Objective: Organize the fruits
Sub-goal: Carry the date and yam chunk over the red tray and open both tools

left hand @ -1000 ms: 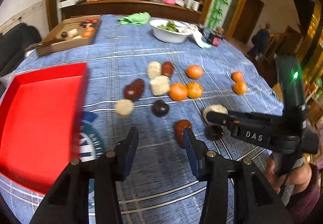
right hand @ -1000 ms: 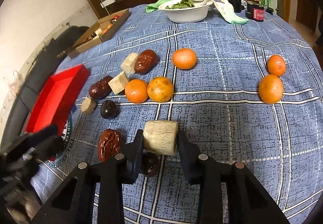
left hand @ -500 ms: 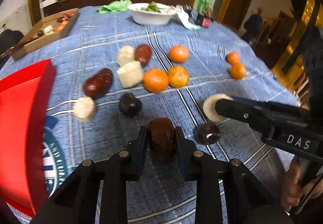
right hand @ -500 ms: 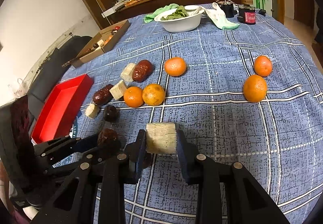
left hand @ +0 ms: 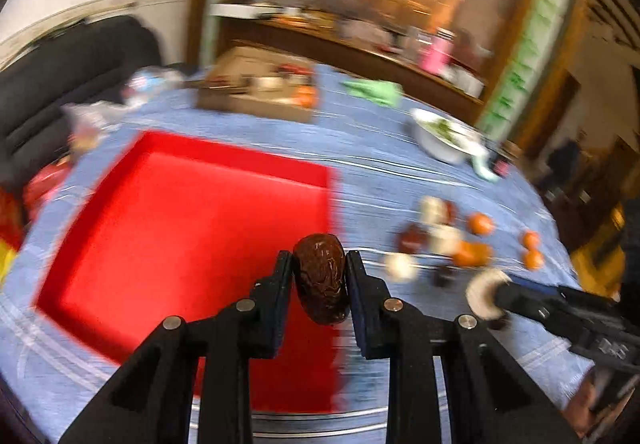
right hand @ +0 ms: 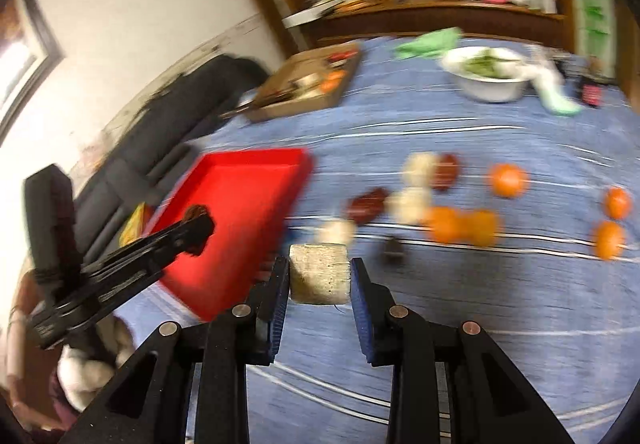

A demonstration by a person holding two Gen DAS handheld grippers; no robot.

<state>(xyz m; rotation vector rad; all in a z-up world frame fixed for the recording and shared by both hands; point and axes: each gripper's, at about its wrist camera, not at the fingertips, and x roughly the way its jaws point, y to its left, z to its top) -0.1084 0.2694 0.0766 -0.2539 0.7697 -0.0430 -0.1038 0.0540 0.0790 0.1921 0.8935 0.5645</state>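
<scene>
My left gripper [left hand: 320, 276] is shut on a wrinkled dark brown date [left hand: 321, 278], lifted above the right edge of the red tray [left hand: 168, 236]. In the right wrist view the left gripper [right hand: 196, 224] hangs over the red tray [right hand: 240, 212]. My right gripper [right hand: 319, 280] is shut on a pale, cut cylinder of fruit [right hand: 319, 278], held above the blue cloth just right of the tray. From the left wrist view the pale fruit [left hand: 482, 294] shows at the tip of the right gripper. Several oranges [right hand: 460, 226], dates and pale pieces lie blurred on the cloth.
A cardboard box [right hand: 308, 88] with small items sits at the far side, beside a green cloth [right hand: 428, 44]. A white bowl of greens [right hand: 488, 72] stands at the back right. A dark sofa [right hand: 168, 132] runs along the table's left. A person's hand [right hand: 24, 324] holds the left gripper.
Both grippers have lifted their fruit and swung left toward the red tray. The left gripper closed on the date a second ago and now carries it over the tray's edge.
</scene>
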